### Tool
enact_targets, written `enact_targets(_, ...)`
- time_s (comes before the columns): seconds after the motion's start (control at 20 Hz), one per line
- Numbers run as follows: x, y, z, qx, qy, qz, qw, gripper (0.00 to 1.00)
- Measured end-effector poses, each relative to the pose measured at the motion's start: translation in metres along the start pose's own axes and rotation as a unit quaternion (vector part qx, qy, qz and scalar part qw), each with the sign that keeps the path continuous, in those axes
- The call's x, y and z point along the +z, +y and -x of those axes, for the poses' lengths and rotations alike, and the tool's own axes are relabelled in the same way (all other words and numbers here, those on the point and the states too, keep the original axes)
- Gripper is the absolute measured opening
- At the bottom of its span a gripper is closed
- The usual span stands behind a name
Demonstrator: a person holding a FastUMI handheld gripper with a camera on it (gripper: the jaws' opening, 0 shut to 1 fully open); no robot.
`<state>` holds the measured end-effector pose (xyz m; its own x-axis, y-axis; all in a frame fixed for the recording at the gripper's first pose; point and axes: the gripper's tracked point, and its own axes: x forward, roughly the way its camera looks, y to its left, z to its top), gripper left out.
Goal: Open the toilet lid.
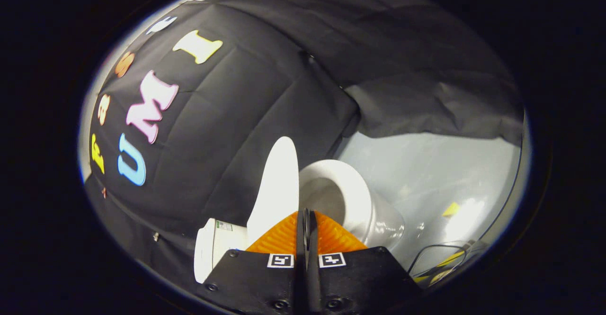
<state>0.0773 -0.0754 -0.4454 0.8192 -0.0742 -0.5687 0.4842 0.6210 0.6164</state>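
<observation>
Toilet lid [277, 182] stands raised off the bowl [348, 196] at frame centre, tool [307, 220] fingers pressed together, holding nothing; lift looks done, next only a clean withdrawal.

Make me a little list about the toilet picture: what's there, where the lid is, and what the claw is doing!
place: booth with a black cloth wall and a pale floor
toilet: white, just beyond the claw
lid: already lifted, standing up near the tank
bowl: uncovered, inside showing
claw: fingers pressed together, holding nothing
claw and lid: lid looks just ahead of the fingers; contact cannot be told
floor extras: cables and a yellow mark past the toilet
</observation>
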Motion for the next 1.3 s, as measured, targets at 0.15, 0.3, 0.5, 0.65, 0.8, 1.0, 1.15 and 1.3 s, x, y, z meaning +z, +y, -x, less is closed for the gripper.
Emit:
enact_targets(0.15,0.005,0.049,0.021,0.006,-0.016,0.087,0.996,0.05)
enact_targets(0.3,0.006,0.101,0.042,0.016,-0.038,0.163,0.986,0.05)
enact_targets(0.5,-0.001,0.155,0.058,0.027,-0.056,0.206,0.977,0.05)
enact_targets(0.65,-0.011,0.189,0.07,0.025,-0.064,0.25,0.966,0.05)
enact_targets(0.8,-0.025,0.225,0.079,0.027,-0.074,0.302,0.95,0.05)
enact_targets(1.0,-0.049,0.272,0.087,0.041,-0.09,0.352,0.931,0.05)
enact_targets(1.15,-0.072,0.307,0.093,0.045,-0.103,0.397,0.911,0.05)
enact_targets(1.3,-0.096,0.336,0.095,0.05,-0.105,0.435,0.893,0.05)
